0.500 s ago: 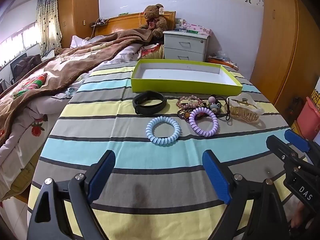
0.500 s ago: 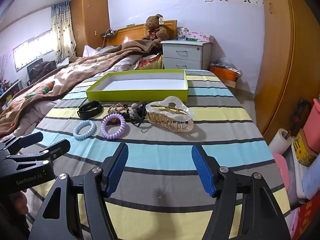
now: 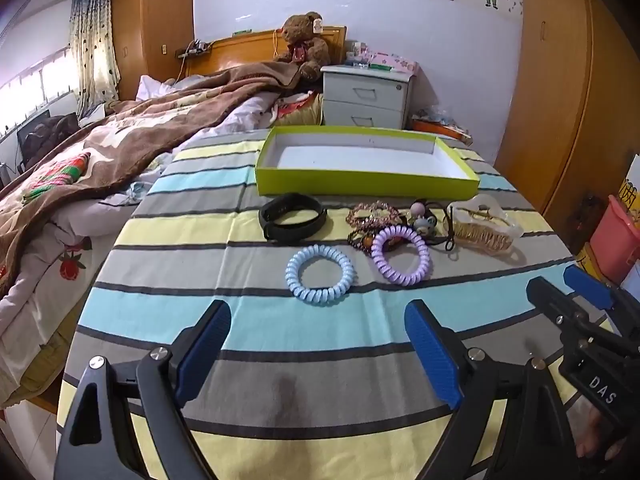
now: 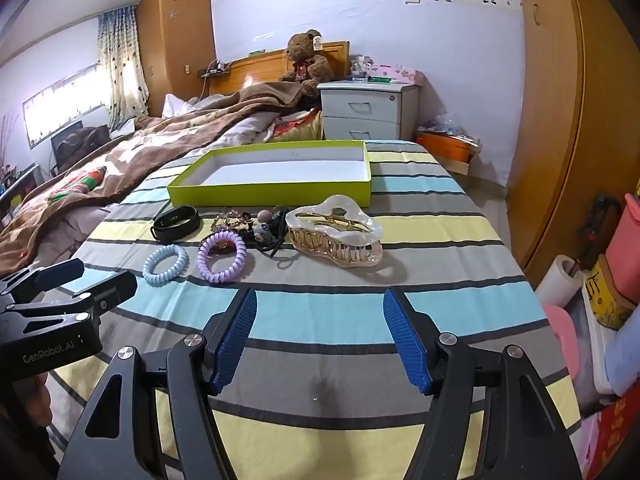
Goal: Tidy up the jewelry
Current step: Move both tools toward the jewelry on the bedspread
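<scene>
An empty lime-green tray [image 3: 366,184] [image 4: 268,190] lies at the far side of the striped table. In front of it lie a black band [image 3: 292,216] [image 4: 176,222], a blue spiral hair tie [image 3: 320,274] [image 4: 166,266], a purple spiral hair tie [image 3: 401,254] [image 4: 222,258], beaded bracelets [image 3: 372,214], small bobble hair ties [image 3: 422,216] [image 4: 266,220] and a large clear-and-gold claw clip [image 3: 484,228] [image 4: 336,236]. My left gripper [image 3: 318,354] is open and empty, short of the blue tie. My right gripper [image 4: 320,340] is open and empty, short of the claw clip.
The table carries a striped cloth [image 3: 240,320]. A bed with a brown blanket [image 3: 120,140] runs along the left. A white nightstand [image 3: 366,96] stands behind the tray. Wooden wardrobe doors [image 4: 560,120] and floor clutter, with a pink bin [image 4: 624,248], are at the right.
</scene>
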The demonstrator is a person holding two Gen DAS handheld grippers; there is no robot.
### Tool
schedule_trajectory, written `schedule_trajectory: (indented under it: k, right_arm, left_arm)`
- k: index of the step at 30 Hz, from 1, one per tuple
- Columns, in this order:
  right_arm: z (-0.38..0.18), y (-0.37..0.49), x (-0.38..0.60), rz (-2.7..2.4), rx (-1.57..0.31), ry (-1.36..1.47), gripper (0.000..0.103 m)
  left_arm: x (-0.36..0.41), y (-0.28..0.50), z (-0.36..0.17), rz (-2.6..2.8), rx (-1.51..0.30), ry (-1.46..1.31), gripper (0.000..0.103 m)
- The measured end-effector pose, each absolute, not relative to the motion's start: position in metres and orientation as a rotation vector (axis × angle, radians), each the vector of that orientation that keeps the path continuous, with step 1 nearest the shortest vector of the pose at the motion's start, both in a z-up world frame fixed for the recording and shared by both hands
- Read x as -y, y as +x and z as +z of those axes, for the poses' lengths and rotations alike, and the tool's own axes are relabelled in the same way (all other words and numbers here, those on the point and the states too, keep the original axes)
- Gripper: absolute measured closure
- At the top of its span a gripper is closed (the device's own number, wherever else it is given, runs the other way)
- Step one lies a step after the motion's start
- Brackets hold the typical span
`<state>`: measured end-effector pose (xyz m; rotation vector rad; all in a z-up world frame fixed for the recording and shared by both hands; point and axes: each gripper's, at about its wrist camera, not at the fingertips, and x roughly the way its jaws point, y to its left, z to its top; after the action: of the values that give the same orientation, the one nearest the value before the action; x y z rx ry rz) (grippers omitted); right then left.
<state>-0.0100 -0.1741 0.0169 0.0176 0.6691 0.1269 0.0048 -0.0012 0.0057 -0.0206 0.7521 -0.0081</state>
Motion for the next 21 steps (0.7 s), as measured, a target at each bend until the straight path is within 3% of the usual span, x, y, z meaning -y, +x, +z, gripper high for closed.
schedule_trajectory:
  k: [21]
  right_arm:
    - [0.021,-0.0147,0.1745,0.127,-0.654,0.017,0.037]
  left_arm:
    - [-0.0042,0.001,0.0058,0.016,-0.758,-0.039,0.013]
